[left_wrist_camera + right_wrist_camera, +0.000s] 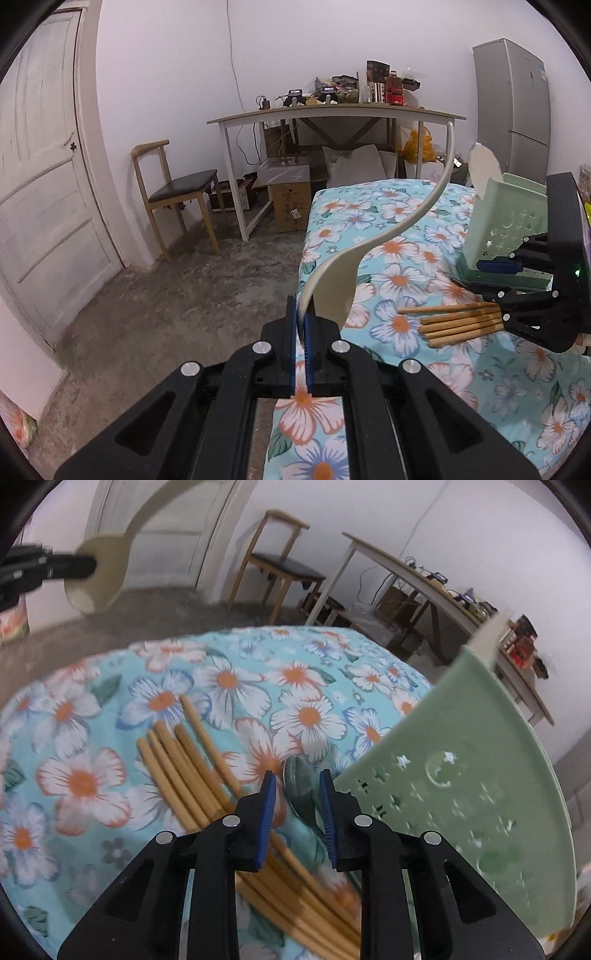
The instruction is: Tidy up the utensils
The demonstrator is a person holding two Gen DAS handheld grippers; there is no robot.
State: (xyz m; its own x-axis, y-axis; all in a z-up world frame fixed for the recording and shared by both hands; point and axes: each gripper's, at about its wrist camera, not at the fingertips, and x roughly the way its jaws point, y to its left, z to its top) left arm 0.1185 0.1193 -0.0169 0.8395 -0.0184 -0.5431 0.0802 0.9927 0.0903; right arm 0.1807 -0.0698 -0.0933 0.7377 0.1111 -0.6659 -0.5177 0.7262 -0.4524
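My left gripper is shut on the rim of a cream ladle's bowl, whose curved handle rises above the floral tablecloth. Several wooden chopsticks lie bundled on the cloth. A pale green utensil holder with star cut-outs stands at the right with a cream spatula in it. My right gripper hovers low over the cloth, its jaws apart with only cloth showing between them. The chopsticks run under its left finger, and the holder is just to its right. The ladle shows at upper left.
Beyond the cloth's left edge is bare concrete floor. A wooden chair stands by the wall near a white door. A white desk loaded with clutter, boxes beneath it, and a grey fridge stand farther back.
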